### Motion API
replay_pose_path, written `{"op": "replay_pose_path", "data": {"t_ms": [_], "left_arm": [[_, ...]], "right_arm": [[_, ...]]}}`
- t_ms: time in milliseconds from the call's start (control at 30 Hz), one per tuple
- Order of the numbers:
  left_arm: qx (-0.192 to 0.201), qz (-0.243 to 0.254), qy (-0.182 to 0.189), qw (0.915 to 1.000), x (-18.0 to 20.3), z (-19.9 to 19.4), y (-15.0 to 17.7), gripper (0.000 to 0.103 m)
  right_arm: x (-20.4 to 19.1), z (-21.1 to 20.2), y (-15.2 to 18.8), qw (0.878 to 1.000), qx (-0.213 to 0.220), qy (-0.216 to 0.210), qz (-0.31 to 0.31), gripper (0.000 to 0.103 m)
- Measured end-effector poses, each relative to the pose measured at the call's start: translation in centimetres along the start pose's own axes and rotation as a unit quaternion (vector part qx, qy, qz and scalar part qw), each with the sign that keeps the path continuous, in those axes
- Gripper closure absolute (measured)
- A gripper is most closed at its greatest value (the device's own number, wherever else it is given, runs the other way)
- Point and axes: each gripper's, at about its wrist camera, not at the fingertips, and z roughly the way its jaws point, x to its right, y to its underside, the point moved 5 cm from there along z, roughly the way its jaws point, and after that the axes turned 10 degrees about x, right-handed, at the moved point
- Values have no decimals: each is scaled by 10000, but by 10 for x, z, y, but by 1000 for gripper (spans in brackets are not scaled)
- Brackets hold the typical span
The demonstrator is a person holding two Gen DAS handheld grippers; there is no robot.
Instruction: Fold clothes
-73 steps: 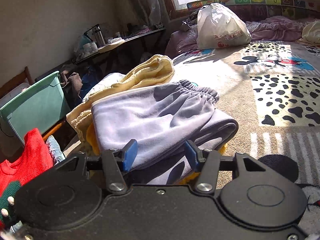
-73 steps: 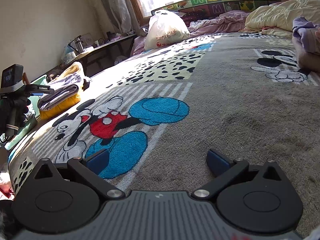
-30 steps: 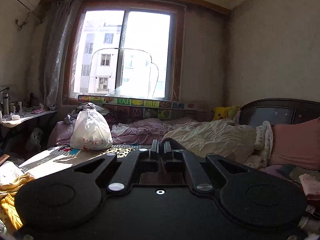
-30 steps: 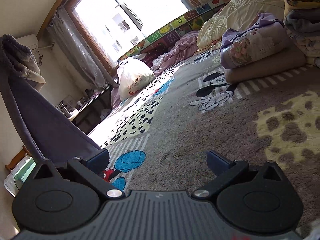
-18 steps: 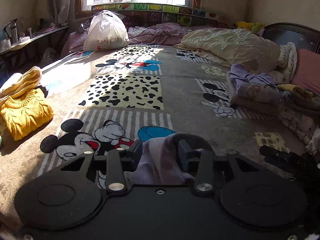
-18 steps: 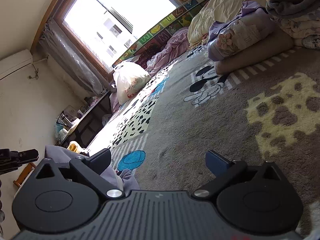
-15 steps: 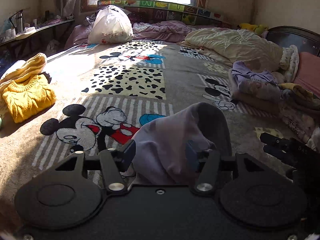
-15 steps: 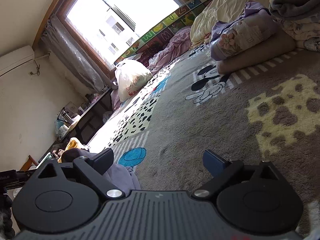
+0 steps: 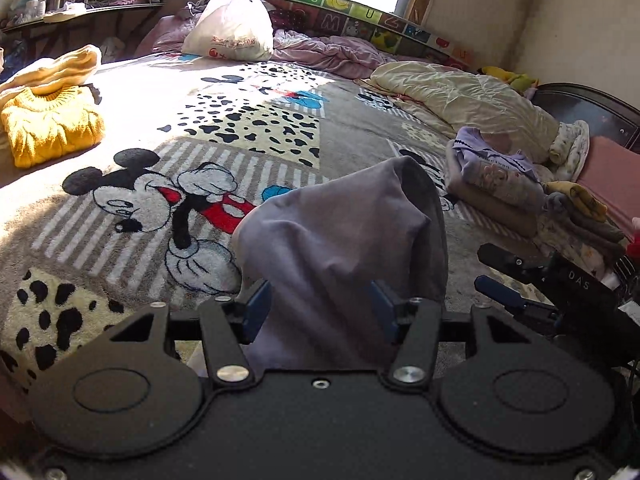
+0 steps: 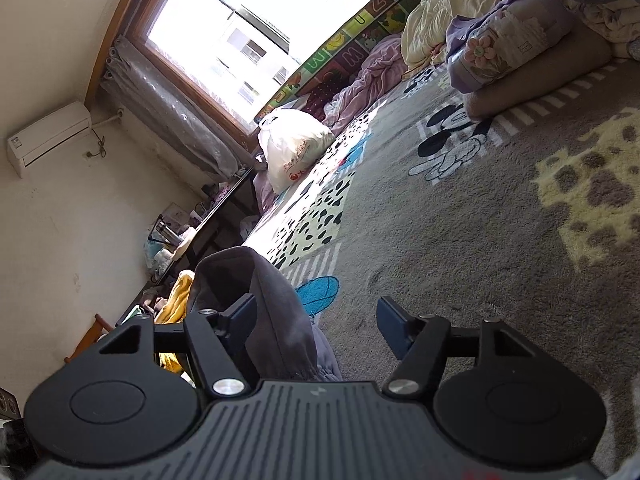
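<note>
A lavender-grey garment (image 9: 344, 248) lies bunched up on the cartoon-mouse blanket (image 9: 224, 128), right in front of my left gripper (image 9: 320, 312). The left jaws are open with the cloth mounded between them. In the right wrist view the same garment (image 10: 276, 312) sits by the left finger (image 10: 240, 316) of my right gripper (image 10: 320, 320), which is open and empty just above the blanket (image 10: 460, 232). The right gripper also shows at the right edge of the left wrist view (image 9: 516, 292).
A folded yellow sweater (image 9: 48, 124) lies at the far left. A white plastic bag (image 9: 232, 34) and a pink quilt (image 9: 328, 52) sit by the window. A cream duvet (image 9: 464, 100) and stacked folded clothes (image 9: 504, 184) lie on the right.
The left gripper lifted the garment off the pile at the left, carried it to the middle of the bed and opened, leaving it bunched. The right gripper tilted and came closer to it.
</note>
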Motion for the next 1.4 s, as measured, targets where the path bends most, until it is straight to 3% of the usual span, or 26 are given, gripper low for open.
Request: {"op": "replay_pose_path", "data": {"t_ms": [200,267,333,367,400,433,500,633,833,1133,1233,1300,1367,1400], "left_arm": [[-384,586,-296,9971,5,24,43,49],[-489,626,-419,9960,0,30,55,49],[-632,610,-456,9951,-4,38,64,49],[-704,638,-449,9945,-6,41,69,49],[-746,716,-444,9937,-6,43,72,52],[-738,800,-482,9929,-7,44,74,71],[-720,936,-524,9916,-10,44,76,84],[-575,1067,-518,9913,-18,38,69,100],[40,1401,-900,9860,-31,29,39,102],[917,1607,-1481,9715,-42,36,-18,103],[684,1446,-1409,9770,-46,50,-13,102],[351,1278,-1208,9838,-47,57,-4,101],[251,788,-997,9916,-54,51,2,95],[280,545,-919,9939,-58,45,2,86]], "right_arm": [[-6,29,33,9975,-687,-147,-118,38],[-7,35,41,9965,-805,-186,-118,49],[-9,40,44,9961,-821,-319,-107,70],[-11,41,45,9958,-814,-409,-109,71],[-13,42,46,9954,-807,-498,-111,74],[-16,43,45,9954,-779,-547,-143,75],[-22,40,42,9961,-625,-574,-259,77],[-19,29,20,9983,-61,-273,-505,79],[8,2,-25,9905,798,530,-983,80],[26,-31,-54,9660,1360,1192,-1846,80],[31,-33,-53,9564,1236,1516,-2167,80],[42,-29,-48,9557,908,1718,-2209,80],[53,-27,-43,9563,568,1853,-2191,80],[59,-26,-40,9575,396,1881,-2150,80]]}}
